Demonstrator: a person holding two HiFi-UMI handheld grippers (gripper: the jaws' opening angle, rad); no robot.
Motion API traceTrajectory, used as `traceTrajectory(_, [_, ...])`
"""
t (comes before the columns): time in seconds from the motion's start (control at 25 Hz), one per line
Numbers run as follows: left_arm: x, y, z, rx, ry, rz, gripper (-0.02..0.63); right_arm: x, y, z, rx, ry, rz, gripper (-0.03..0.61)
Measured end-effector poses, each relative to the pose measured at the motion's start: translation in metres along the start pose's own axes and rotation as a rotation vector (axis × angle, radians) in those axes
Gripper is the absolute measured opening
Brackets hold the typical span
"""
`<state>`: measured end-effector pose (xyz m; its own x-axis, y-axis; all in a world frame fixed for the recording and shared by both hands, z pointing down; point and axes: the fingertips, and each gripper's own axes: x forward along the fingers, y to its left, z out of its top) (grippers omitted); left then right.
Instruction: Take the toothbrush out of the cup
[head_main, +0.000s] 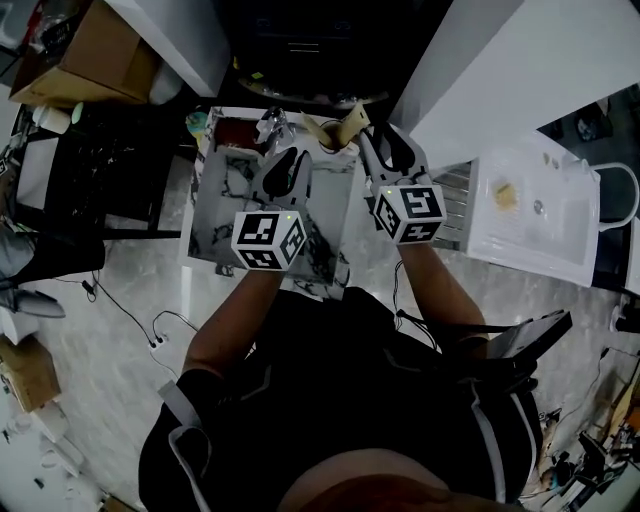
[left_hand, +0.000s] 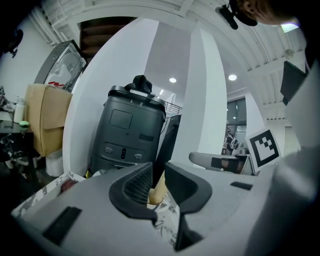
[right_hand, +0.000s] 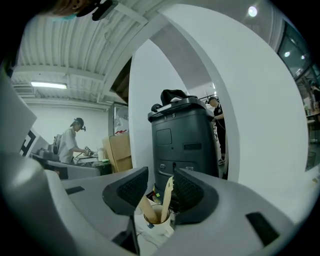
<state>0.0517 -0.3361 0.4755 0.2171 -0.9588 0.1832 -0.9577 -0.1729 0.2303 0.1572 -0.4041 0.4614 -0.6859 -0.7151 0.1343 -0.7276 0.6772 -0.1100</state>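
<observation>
Marble-patterned table (head_main: 215, 215), w/ a white wall (right_hand: 260, 125) and a dark grey unit (right_hand: 186, 135) behind it. The cup (right_hand: 156, 226) is seen standing upright near the table's far edge. The toothbrush (right_hand: 166, 199), judged to be the pale handle, is inside it, and a 2nd stick (right_hand: 147, 209) leans beside it. Left gripper (left_hand: 158, 165): jaws are held slightly apart, nothing clamped, cup ahead. Right gripper (right_hand: 161, 172): jaws are held wide apart, nothing btwn the pads, cup and handle beyond them. Nothing is done yet, by the look of it: approach, grip on the handle and lift-out are all left.
</observation>
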Motion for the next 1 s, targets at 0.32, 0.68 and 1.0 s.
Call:
traceTrajectory(0.32, [0.02,0.012,-0.031,-0.044,0.028,0.035,0.069,0.025,-0.013,-0.036,0.034,0.06,0.027,0.176])
traceTrajectory(0.68, [0.036,0.024,-0.051,-0.081,0.049,0.07,0.006,0.049,-0.018,-0.063,0.035,0.083,0.061,0.176])
traceTrajectory(1.0, [0.044,0.033,-0.069,-0.084,0.081,0.115,0.008,0.068,-0.019,-0.082,0.058,0.091,0.093,0.176])
